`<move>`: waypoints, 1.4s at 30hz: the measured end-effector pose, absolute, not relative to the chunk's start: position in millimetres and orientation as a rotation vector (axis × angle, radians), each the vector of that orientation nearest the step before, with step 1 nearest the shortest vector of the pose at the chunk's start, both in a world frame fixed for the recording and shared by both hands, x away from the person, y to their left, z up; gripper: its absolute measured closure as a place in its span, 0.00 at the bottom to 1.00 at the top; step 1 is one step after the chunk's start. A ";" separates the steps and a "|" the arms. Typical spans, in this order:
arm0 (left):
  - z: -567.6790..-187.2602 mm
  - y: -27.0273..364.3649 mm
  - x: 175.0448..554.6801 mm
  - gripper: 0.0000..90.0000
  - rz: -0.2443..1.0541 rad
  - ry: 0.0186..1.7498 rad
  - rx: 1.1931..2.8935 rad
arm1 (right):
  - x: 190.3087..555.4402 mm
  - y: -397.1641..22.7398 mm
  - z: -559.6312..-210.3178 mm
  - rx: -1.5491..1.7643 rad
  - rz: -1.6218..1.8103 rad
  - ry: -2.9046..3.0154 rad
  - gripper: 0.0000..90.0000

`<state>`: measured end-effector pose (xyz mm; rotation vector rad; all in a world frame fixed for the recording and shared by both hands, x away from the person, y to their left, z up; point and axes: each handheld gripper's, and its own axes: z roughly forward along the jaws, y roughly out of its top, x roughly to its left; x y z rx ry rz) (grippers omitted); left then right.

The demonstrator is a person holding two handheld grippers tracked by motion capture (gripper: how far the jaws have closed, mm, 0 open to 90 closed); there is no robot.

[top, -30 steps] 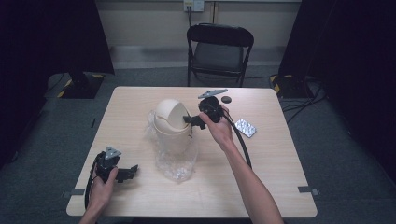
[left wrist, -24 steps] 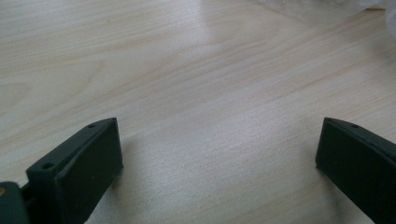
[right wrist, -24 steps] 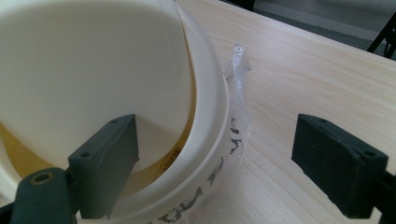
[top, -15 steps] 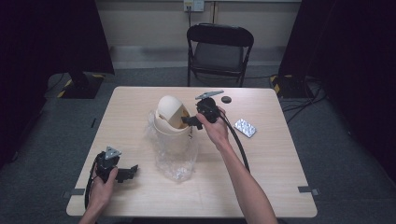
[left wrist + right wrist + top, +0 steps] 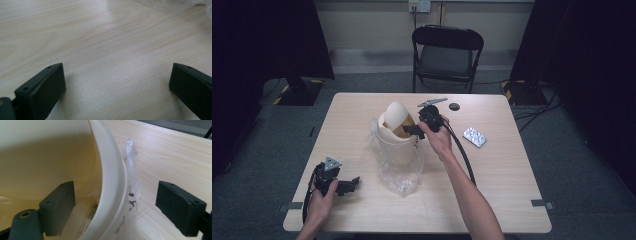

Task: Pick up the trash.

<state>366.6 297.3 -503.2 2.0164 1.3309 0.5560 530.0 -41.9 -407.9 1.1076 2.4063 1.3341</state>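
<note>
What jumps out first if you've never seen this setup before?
Mid-table stands a cream bin with a tilted swing lid, clear plastic bag crumpled around its base. The right gripper reaches over it, open jaws straddling the rim, one inside and one outside. The left gripper rests open on the table's near left corner, and a silver blister pack lies to the bin's right.

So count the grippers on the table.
2: the left gripper rests open at the table's near left; the right gripper, open, straddles the cream bin's rim.
</note>
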 end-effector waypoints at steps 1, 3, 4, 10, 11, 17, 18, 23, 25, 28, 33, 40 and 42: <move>-503.2 297.3 366.5 0.00 0.556 1.330 2.017 | 529.5 -42.8 -407.0 1.103 1.342 2.404 0.17; -503.3 297.3 366.5 0.00 0.556 1.330 2.016 | 527.5 -45.6 -402.3 1.093 1.368 2.397 0.16; -503.3 297.3 366.5 0.00 0.556 1.330 2.017 | 527.5 -45.6 -402.3 1.093 1.368 2.397 0.16; -503.3 297.3 366.5 0.00 0.556 1.330 2.017 | 521.8 -50.5 -395.0 1.083 1.403 2.388 0.16; -503.2 297.3 366.5 0.00 0.556 1.330 2.017 | 520.9 -51.4 -393.8 1.077 1.401 2.386 0.16; -503.2 297.3 366.4 0.00 0.556 1.330 2.017 | 515.8 -59.4 -385.3 1.074 1.436 2.373 0.16; -503.3 297.3 366.4 0.00 0.556 1.330 2.017 | 514.5 -61.1 -384.1 1.072 1.432 2.372 0.16; -503.3 297.3 366.4 0.00 0.557 1.330 2.016 | 509.2 -77.6 -378.6 1.081 1.455 2.341 0.16; -503.3 297.3 366.4 0.00 0.556 1.330 2.016 | 505.6 -84.0 -375.6 1.066 1.464 2.329 0.16; -503.3 297.3 366.4 0.00 0.557 1.330 2.016 | 501.7 -96.0 -372.8 1.064 1.468 2.310 0.16; -503.2 297.4 366.5 0.00 0.556 1.330 2.017 | 498.0 -125.5 -383.6 1.121 1.443 2.276 0.16; -503.3 297.3 366.5 0.00 0.556 1.330 2.016 | 493.1 -169.0 -402.8 1.206 1.359 2.251 0.16; -503.2 297.4 366.5 0.00 0.556 1.330 2.017 | 493.0 -184.6 -409.4 1.257 1.308 2.242 0.16</move>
